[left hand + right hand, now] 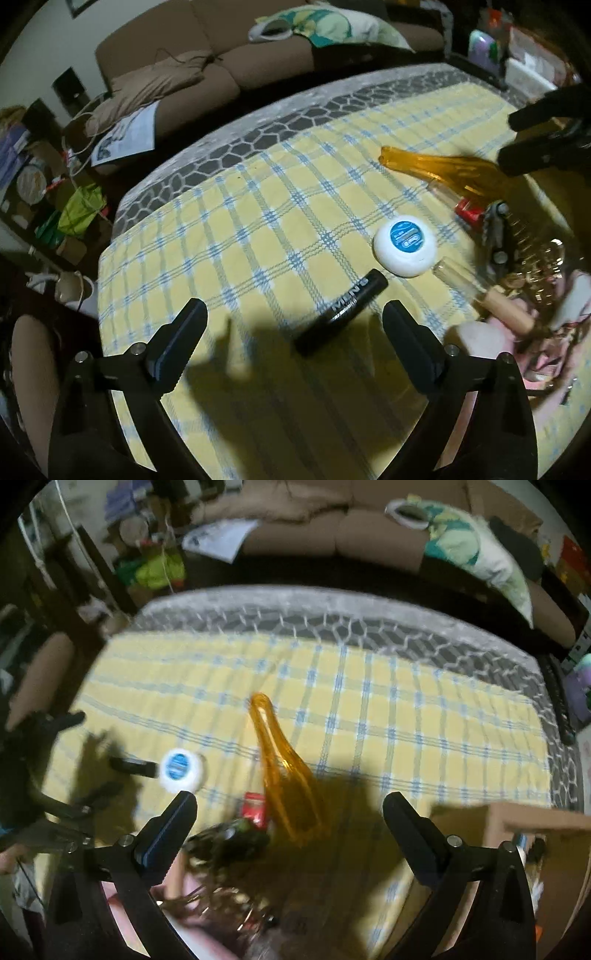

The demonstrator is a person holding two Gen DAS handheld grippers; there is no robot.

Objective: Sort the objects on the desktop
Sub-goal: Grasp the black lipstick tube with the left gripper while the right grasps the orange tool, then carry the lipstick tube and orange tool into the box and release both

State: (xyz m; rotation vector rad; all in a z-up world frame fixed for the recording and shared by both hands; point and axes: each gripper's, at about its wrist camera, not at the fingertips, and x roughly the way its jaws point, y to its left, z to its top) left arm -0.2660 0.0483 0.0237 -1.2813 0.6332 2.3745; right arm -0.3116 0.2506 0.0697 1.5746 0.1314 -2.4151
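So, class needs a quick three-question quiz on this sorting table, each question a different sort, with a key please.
1. True or false: the left gripper is shut on the black tube.
2. What colour is the label on the round white container? A red, B blue, C green.
3. The orange comb lies on a yellow checked ____.

Key: 1 false; 2 B; 3 cloth.

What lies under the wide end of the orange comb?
A small red item pokes out beside the orange comb, lying on the checked cloth. Whatever else lies beneath is covered.
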